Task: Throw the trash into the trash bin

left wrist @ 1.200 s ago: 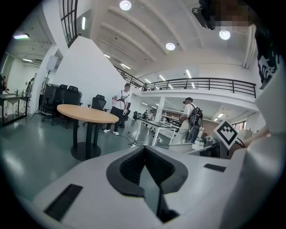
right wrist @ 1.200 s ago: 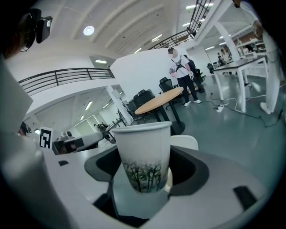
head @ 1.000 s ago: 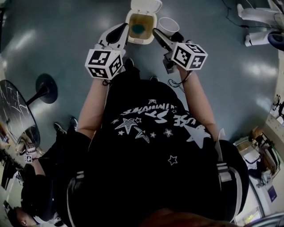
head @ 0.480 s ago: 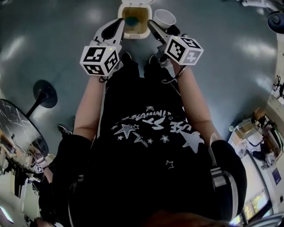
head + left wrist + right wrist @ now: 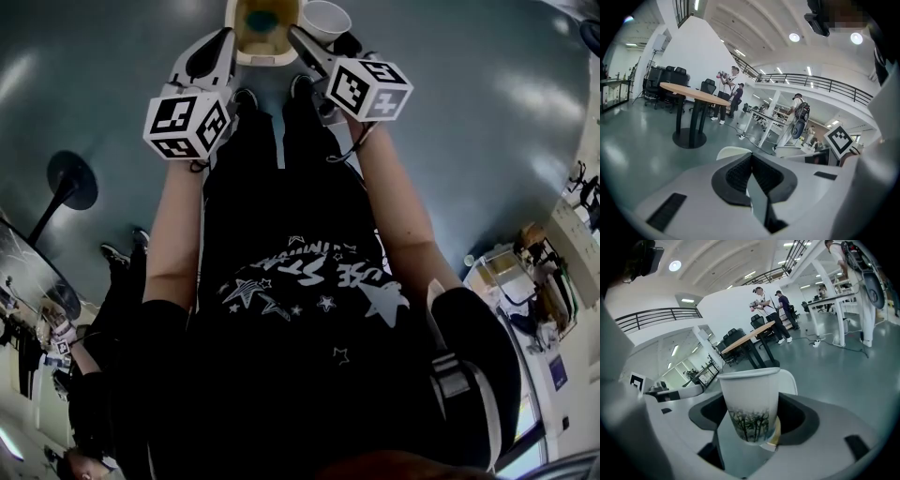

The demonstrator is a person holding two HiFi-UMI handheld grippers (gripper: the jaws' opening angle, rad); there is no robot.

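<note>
A grey glossy floor (image 5: 469,141) fills the head view, and at its top edge the open trash bin (image 5: 265,58) is seen from above, with a yellowish liner and a blue item (image 5: 262,19) already lying inside. The bin is flanked by both grippers. The left gripper (image 5: 211,58) is held at the bin's left rim; in its own view its jaws (image 5: 751,171) are seen pressed together with nothing between them. The right gripper (image 5: 321,37) is clamped on a white paper cup (image 5: 324,19), which is held upright just beside the bin's right rim and, as far as can be judged, not yet over the opening. For the step to be done well, the cup should be carried across until its base is inside the rim, and the jaws should be parted only then, so that the light cup is not bounced off the edge; the left gripper is best kept clear of the opening. On the cup (image 5: 751,404) a band of dark green trees is printed, but no words can be made out. Only black-and-white square markers are borne by each gripper's cube.
</note>
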